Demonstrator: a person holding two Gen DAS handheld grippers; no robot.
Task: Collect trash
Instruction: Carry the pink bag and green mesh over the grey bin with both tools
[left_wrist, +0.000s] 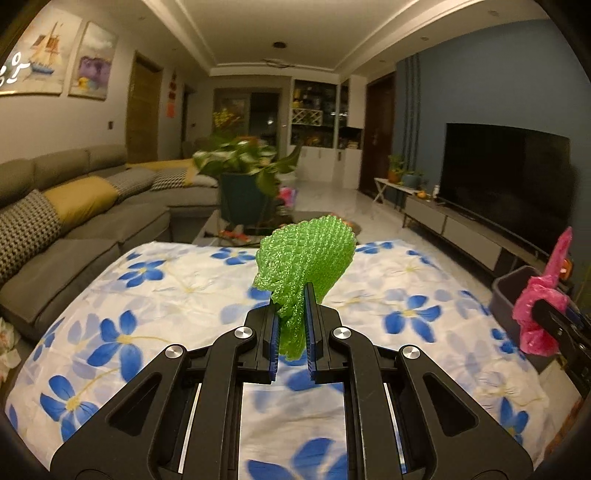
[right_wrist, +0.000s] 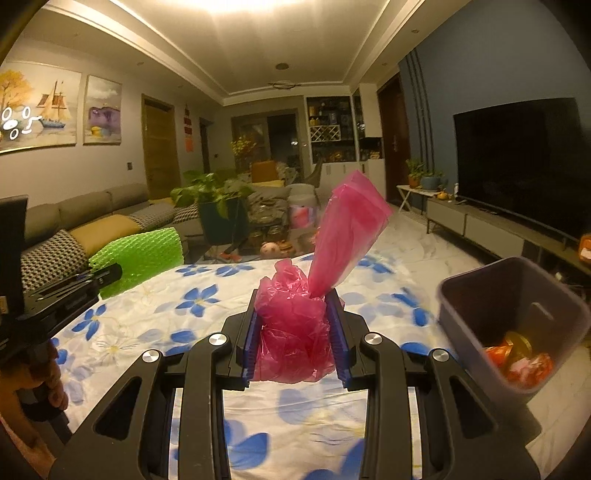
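Observation:
My left gripper (left_wrist: 291, 295) is shut on a green foam net sleeve (left_wrist: 308, 254), held above the flowered tablecloth (left_wrist: 177, 295). The same green foam net (right_wrist: 144, 254) shows at the left of the right wrist view, pinched in the left gripper (right_wrist: 107, 275). My right gripper (right_wrist: 293, 295) is shut on a crumpled pink plastic bag (right_wrist: 295, 325), one end sticking up. In the left wrist view that pink bag (left_wrist: 539, 306) and the right gripper (left_wrist: 543, 310) sit at the far right. A grey bin (right_wrist: 517, 295) with orange and gold wrappers inside stands to the right of the table.
A grey sofa (left_wrist: 74, 221) runs along the left. A potted plant (left_wrist: 243, 177) stands on a dark coffee table beyond the cloth. A TV (left_wrist: 506, 173) on a low cabinet lines the right wall. A hand (right_wrist: 48, 384) holds the left gripper's handle.

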